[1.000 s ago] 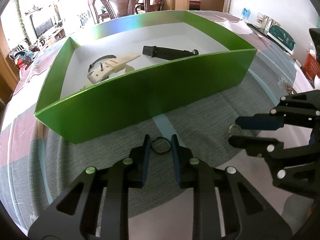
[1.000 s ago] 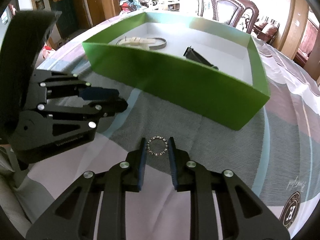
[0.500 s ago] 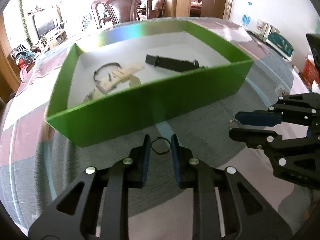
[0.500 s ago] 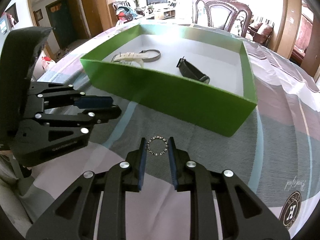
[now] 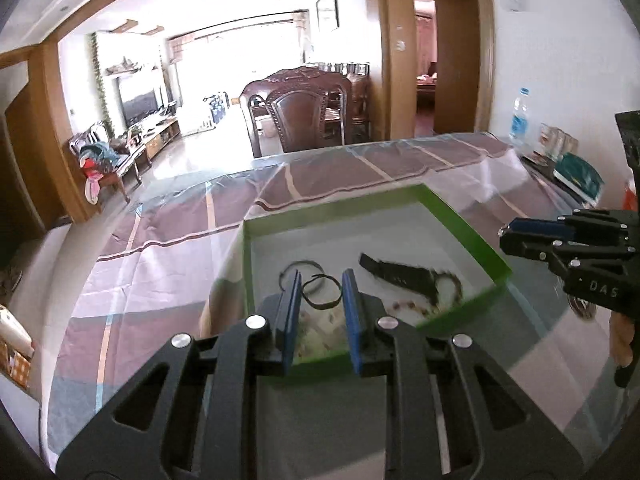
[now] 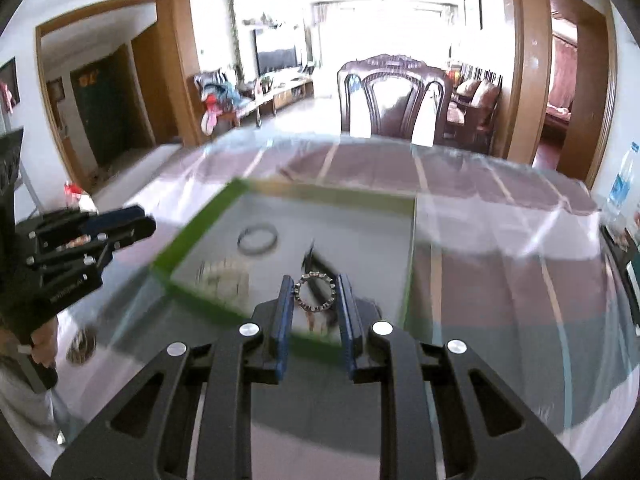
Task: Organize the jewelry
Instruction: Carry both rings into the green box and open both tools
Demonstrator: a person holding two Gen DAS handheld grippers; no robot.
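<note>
Plastic-covered table (image 5: 168, 240) carries a green box (image 5: 468, 236) that already has a strap (image 5: 400, 274), a band (image 6: 257, 239) and more in it. Left tongs (image 5: 319, 294) pinch a dark ring (image 5: 320, 292); right tongs (image 6: 313, 296) pinch a studded ring (image 6: 314, 292). Both hang above the box, not yet dropped in.

Right hand-held gripper (image 6: 314, 294) clamps beaded ring bracelet (image 6: 314, 292) between blue pads, above near wall of green box (image 6: 192, 224). Inside box: dark bangle (image 6: 257, 239), pale blurred piece (image 6: 224, 276), black strap (image 6: 316, 262). Left hand-held gripper (image 6: 146, 224) at left over bench (image 6: 500, 280).
</note>
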